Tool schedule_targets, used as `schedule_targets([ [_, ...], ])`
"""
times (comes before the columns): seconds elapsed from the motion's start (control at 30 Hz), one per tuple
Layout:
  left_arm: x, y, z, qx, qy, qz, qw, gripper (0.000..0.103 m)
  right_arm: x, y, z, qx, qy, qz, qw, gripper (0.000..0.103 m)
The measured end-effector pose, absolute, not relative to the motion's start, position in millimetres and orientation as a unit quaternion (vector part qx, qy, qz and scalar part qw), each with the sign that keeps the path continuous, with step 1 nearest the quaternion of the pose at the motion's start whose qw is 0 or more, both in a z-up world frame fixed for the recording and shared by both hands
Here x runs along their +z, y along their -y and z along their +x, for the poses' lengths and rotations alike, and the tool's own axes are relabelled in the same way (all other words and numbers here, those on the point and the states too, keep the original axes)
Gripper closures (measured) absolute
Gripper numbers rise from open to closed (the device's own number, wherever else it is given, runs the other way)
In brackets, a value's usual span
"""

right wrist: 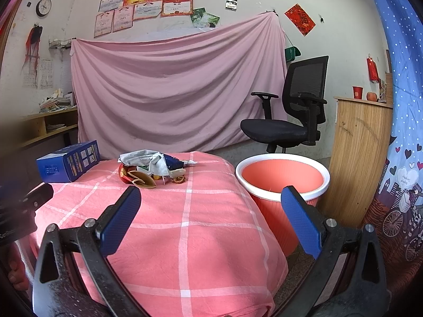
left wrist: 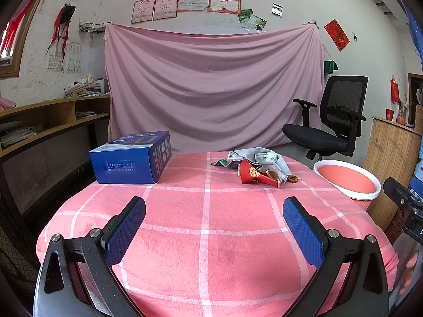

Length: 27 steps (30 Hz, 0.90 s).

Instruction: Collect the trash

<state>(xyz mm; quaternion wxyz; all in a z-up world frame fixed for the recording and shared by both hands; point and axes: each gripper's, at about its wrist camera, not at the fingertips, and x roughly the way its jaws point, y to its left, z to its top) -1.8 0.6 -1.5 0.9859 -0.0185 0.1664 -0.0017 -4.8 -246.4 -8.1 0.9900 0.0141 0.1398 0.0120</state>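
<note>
A pile of trash lies at the far side of the pink checked table (left wrist: pixel 206 237): a crumpled grey mask (left wrist: pixel 264 157), a red paper cup (left wrist: pixel 253 176) on its side, and small wrappers. The same pile shows in the right wrist view, with the grey mask (right wrist: pixel 144 158) and the red cup (right wrist: pixel 125 175). A pink bin with a white rim (left wrist: pixel 349 178) (right wrist: pixel 283 177) stands right of the table. My left gripper (left wrist: pixel 214 208) is open and empty over the near table. My right gripper (right wrist: pixel 211 198) is open and empty, short of the pile.
A blue box (left wrist: pixel 132 158) (right wrist: pixel 68 162) sits at the table's far left. A black office chair (left wrist: pixel 333 121) (right wrist: pixel 290 113) stands behind the bin. A wooden cabinet (right wrist: pixel 359 153) is at the right, wooden shelves (left wrist: pixel 47 121) at the left.
</note>
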Motion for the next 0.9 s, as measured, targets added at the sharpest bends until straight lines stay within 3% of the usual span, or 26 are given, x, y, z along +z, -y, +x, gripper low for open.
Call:
schedule_targets([
  [0.37,7,-5,6,-0.004,-0.158,-0.034,0.987,0.001,-2,247,-3,0.013,-0.132,0.015,0.991,0.0],
  [0.9,38,11,72,0.005,-0.108,-0.048,0.993,0.001,35,254,49,0.028,-0.041,-0.02,0.999,0.0],
])
